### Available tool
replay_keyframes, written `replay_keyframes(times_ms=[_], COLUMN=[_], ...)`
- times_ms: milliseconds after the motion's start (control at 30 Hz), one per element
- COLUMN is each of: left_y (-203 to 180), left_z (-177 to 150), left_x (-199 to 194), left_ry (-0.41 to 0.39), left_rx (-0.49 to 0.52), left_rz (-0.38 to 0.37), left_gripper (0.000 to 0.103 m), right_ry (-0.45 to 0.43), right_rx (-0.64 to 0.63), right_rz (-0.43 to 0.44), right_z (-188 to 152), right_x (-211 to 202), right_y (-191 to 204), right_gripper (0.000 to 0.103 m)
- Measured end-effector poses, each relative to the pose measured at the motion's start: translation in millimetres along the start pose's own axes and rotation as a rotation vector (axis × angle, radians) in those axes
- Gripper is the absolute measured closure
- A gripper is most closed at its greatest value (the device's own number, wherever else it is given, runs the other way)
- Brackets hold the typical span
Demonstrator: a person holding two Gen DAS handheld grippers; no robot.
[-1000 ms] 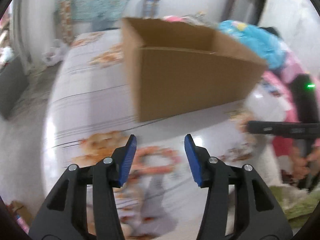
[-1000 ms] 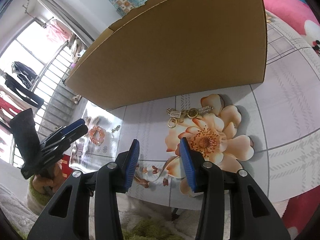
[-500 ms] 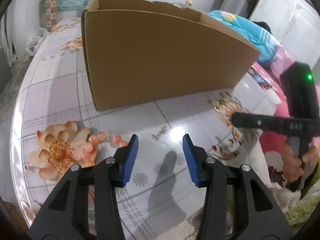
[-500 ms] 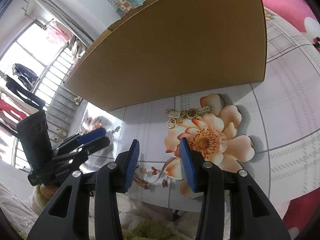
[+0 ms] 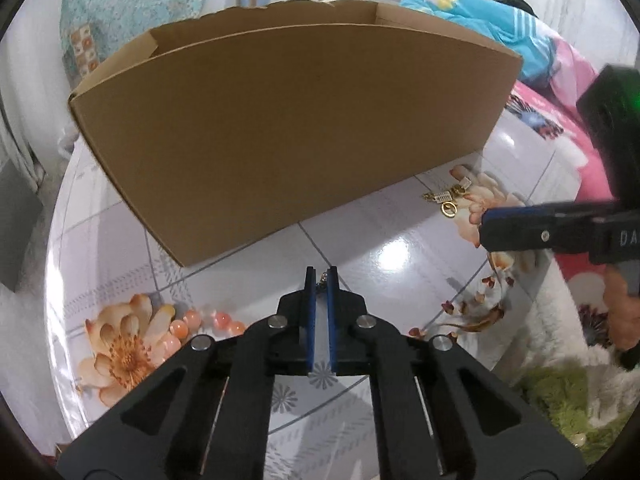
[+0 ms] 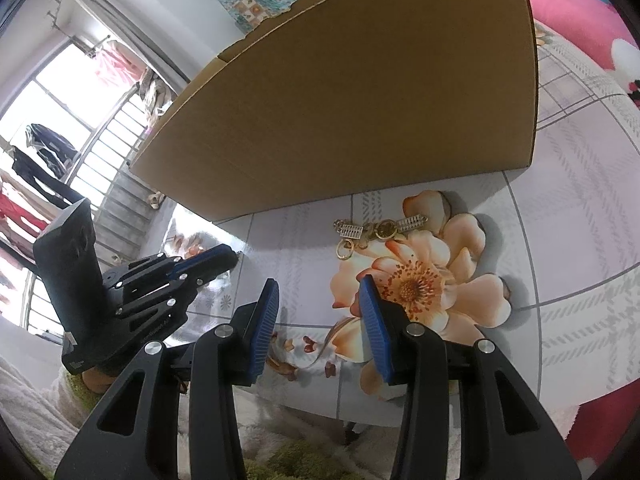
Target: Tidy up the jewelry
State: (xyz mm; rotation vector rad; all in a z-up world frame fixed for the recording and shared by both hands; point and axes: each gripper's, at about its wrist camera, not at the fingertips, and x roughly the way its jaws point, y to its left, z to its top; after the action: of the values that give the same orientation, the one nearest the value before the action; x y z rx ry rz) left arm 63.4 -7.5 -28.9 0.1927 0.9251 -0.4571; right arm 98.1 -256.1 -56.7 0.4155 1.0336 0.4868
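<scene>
1. Left gripper (image 5: 321, 274) is pointing down at the table (image 5: 400, 248); its blue pads are almost pressed together, having just been closing.
2. A small metal piece (image 5: 322, 278) is showing between the pad tips. It looks pinched, but it is too small to name exactly.
3. Right gripper (image 6: 318, 300) is hovering over the table edge w/ its jaws standing apart and nothing between them.
4. Gold jewelry (image 6: 374, 232), rings and charm pieces in a small pile, is lying on the table just in front of the box (image 6: 360, 92), at the top of the flower print (image 6: 420, 284). It is ahead of the right gripper, not touching it.
5. In the left view the same pile (image 5: 448, 200) is sitting right of centre, near the right gripper tip (image 5: 486, 228).
6. Pink bead bracelet (image 5: 200, 324) is lying on the table at the left, beside another flower print (image 5: 120, 352), partly hidden by the left gripper body.
7. The box is standing open-topped on the table, behind all the pieces; inside is not visible.
8. A hand (image 5: 624, 316) is holding the right gripper handle at the right edge of the left view.
</scene>
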Motion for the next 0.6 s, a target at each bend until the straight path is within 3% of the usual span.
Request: replay_keyframes(times_ms=[100, 300, 500, 600], left_y=[-3.9, 0.2, 20.3, 23.5], left_z=[0.7, 3.9, 15.0, 18.5], left_x=[-1.3, -18.0, -43.0, -47.4], left_ry=[-0.006, -0.066, -0.15, -0.177], left_rx=[0.025, -0.043, -0.178, -0.198], left_rz=[-0.001, -0.102, -0.249, -0.282], left_gripper=[0.101, 0.103, 0.103, 0.103], right_ry=[-0.006, -0.024, -0.032, -0.05], right_rx=[-0.003, -0.019, -0.026, -0.068], right_rz=[-0.005, -0.019, -0.019, -0.054], right_z=[0.3, 1.0, 2.9, 2.0], right_x=[-1.4, -8.4, -7.1, -9.1], right_y=[0.2, 1.4, 1.5, 7.0], right_gripper=[0.061, 0.061, 0.061, 0.061])
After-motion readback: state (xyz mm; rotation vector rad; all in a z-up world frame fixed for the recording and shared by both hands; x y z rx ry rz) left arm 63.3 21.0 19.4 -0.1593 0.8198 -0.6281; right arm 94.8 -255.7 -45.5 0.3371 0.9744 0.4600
